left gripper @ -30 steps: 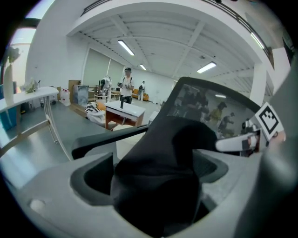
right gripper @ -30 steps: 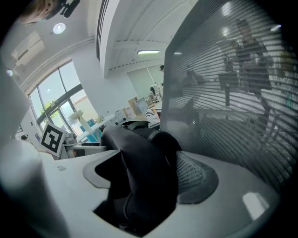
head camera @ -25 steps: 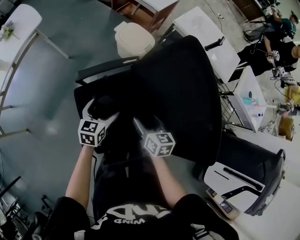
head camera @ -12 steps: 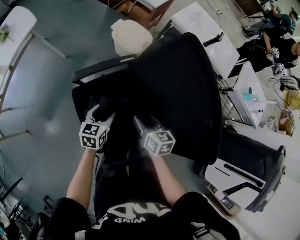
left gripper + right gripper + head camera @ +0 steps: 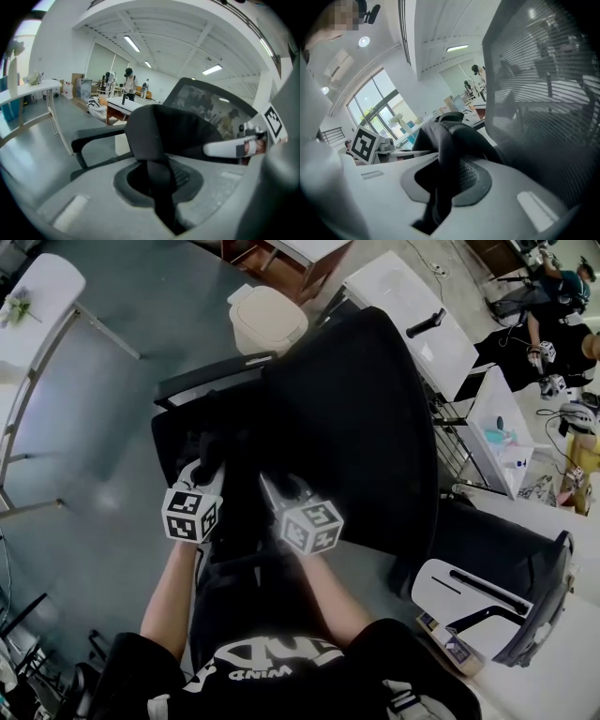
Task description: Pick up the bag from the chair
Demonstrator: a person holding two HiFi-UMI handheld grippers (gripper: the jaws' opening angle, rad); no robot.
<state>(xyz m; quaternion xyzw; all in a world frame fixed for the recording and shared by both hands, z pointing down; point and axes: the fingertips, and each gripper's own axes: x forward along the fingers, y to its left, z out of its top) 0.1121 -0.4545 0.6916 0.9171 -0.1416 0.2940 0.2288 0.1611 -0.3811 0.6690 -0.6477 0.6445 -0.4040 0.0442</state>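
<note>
"bag (image 5: 161,133) first: where is it?"
"i see it on the seat of the office chair (image 5: 361,418), black, in front of the mesh back, with the armrest (image 5: 211,376) at its left in my head view."
"left tool (image 5: 206,468)?"
"its jaws have just been closing, and they now pinch a fold of the bag's black fabric."
"right tool (image 5: 275,489)?"
"same. its jaws have just been closing and now pinch a dark fold of the bag, close beside the left one. i can't tell whether the bag is clear of the seat."
</note>
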